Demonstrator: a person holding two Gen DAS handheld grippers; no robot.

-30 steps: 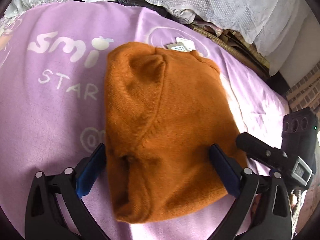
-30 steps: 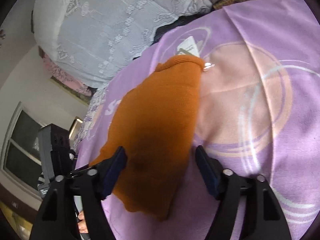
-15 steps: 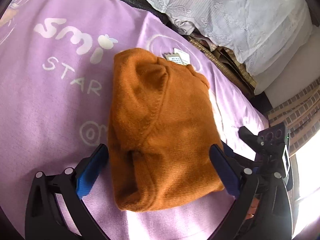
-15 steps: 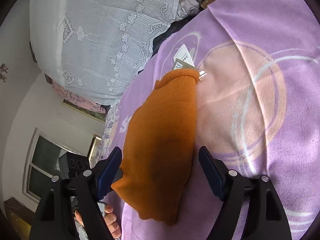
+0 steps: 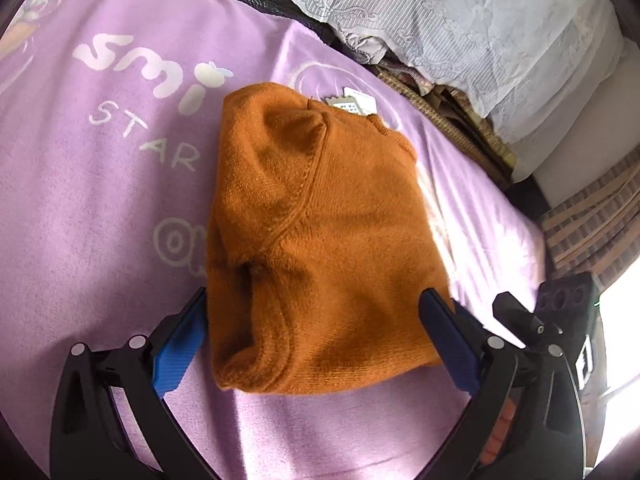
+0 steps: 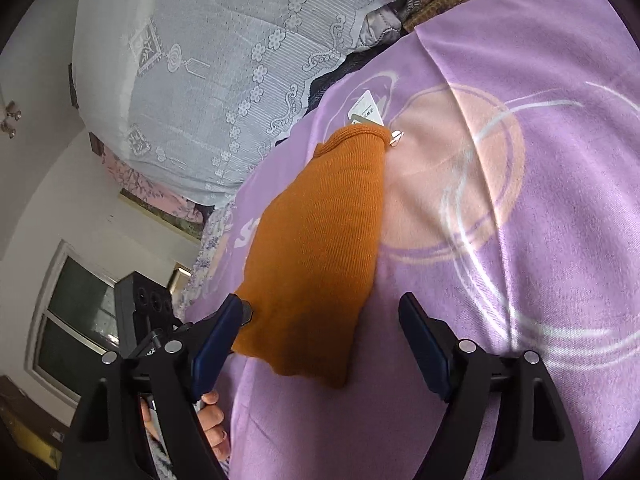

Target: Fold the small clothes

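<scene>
A folded orange knit garment (image 5: 320, 232) lies on the purple blanket (image 5: 100, 208), with white paper tags (image 5: 354, 104) at its far end. It also shows in the right wrist view (image 6: 320, 248), tags (image 6: 366, 110) at the far end. My left gripper (image 5: 316, 332) is open; its blue pads stand either side of the garment's near end, above it, holding nothing. My right gripper (image 6: 320, 336) is open and empty over the garment's near right corner. The right gripper's body (image 5: 560, 320) shows at the right of the left wrist view.
White lace covers (image 6: 224, 80) and bedding (image 5: 460, 20) are piled along the far edge of the blanket. A woven mat edge (image 5: 452, 128) runs behind it. A window (image 6: 76, 312) is at the left of the right wrist view. The blanket (image 6: 540, 200) stretches bare to the right.
Both grippers have drawn back and up from the garment, still open. The garment has stayed folded on the blanket.
</scene>
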